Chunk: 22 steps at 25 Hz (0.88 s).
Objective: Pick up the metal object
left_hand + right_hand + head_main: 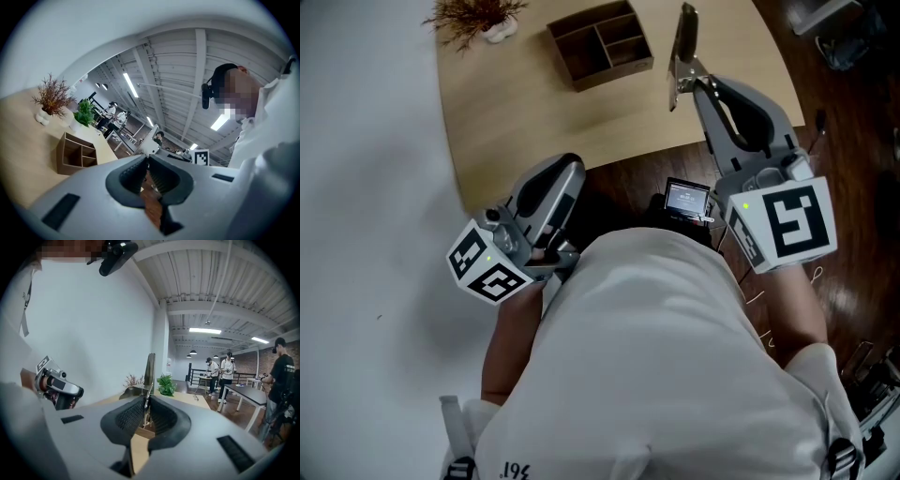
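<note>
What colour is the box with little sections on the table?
The box is dark brown. The head view shows it best.

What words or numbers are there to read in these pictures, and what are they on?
"194": print low on the white shirt, head view; tiny and at an odd angle, so unsure.
Small screen: writing too small to read.
Left marker cube and right marker cube: black-and-white patterns, not words.

Right gripper grips the metal object above the table; left gripper near its edge.
</note>
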Each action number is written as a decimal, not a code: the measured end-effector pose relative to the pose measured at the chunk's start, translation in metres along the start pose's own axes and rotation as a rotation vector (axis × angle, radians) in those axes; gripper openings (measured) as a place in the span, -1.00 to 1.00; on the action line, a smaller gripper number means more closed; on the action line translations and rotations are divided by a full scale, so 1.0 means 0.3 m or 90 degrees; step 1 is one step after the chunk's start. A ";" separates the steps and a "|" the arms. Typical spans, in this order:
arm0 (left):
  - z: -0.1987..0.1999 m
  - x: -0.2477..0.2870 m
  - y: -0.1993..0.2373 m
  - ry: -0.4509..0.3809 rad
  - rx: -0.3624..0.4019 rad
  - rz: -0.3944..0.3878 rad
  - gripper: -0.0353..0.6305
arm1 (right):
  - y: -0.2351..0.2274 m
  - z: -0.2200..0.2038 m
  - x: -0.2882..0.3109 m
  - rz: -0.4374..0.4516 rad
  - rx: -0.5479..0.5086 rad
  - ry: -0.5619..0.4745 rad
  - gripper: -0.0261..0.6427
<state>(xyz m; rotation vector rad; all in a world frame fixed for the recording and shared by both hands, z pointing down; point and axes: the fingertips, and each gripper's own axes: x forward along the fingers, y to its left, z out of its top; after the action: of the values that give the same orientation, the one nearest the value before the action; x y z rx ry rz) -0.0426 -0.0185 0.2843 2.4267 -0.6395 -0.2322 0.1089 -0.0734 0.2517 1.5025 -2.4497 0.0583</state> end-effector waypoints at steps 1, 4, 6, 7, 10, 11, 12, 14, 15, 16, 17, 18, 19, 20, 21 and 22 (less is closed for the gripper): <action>0.000 0.003 -0.006 0.002 0.001 -0.001 -0.89 | -0.001 -0.002 -0.009 0.000 0.001 0.001 -0.82; 0.002 0.010 -0.019 0.007 0.006 -0.003 -0.89 | -0.007 -0.009 -0.030 0.001 0.004 0.003 -0.82; 0.003 0.010 -0.028 0.008 0.009 -0.003 -0.89 | -0.009 -0.015 -0.043 0.000 0.008 0.004 -0.82; 0.004 0.010 -0.033 0.008 0.011 -0.003 -0.89 | -0.009 -0.017 -0.050 0.000 0.010 0.004 -0.82; 0.007 0.006 -0.049 0.011 0.018 -0.001 -0.89 | -0.007 -0.022 -0.072 0.001 0.014 0.005 -0.82; 0.007 0.004 -0.052 0.013 0.021 0.001 -0.89 | -0.006 -0.024 -0.078 0.001 0.014 0.006 -0.82; 0.007 0.002 -0.054 0.014 0.023 0.004 -0.89 | -0.005 -0.028 -0.083 0.001 0.015 0.007 -0.82; 0.003 -0.001 -0.055 0.019 0.028 0.009 -0.89 | -0.004 -0.037 -0.093 0.001 0.017 0.010 -0.82; 0.000 -0.003 -0.057 0.021 0.030 0.012 -0.89 | -0.003 -0.041 -0.099 0.001 0.018 0.012 -0.82; -0.003 -0.004 -0.060 0.023 0.031 0.014 -0.89 | -0.001 -0.045 -0.105 0.002 0.020 0.013 -0.82; -0.006 -0.006 -0.063 0.024 0.031 0.015 -0.89 | 0.000 -0.048 -0.111 0.002 0.020 0.014 -0.82; -0.008 -0.007 -0.067 0.025 0.032 0.016 -0.89 | 0.003 -0.051 -0.116 0.003 0.021 0.015 -0.82; -0.010 -0.009 -0.069 0.026 0.032 0.017 -0.89 | 0.006 -0.053 -0.121 0.004 0.021 0.016 -0.82; -0.012 -0.010 -0.071 0.027 0.032 0.018 -0.89 | 0.009 -0.056 -0.125 0.005 0.022 0.018 -0.82; -0.014 -0.011 -0.071 0.027 0.032 0.019 -0.89 | 0.011 -0.060 -0.130 0.006 0.023 0.019 -0.82; -0.016 -0.012 -0.072 0.028 0.032 0.019 -0.89 | 0.012 -0.065 -0.135 0.006 0.024 0.021 -0.82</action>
<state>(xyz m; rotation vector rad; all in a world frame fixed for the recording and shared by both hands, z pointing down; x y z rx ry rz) -0.0358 0.0008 0.2752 2.4614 -0.6689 -0.1516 0.1269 -0.0332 0.2609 1.4938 -2.4428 0.1302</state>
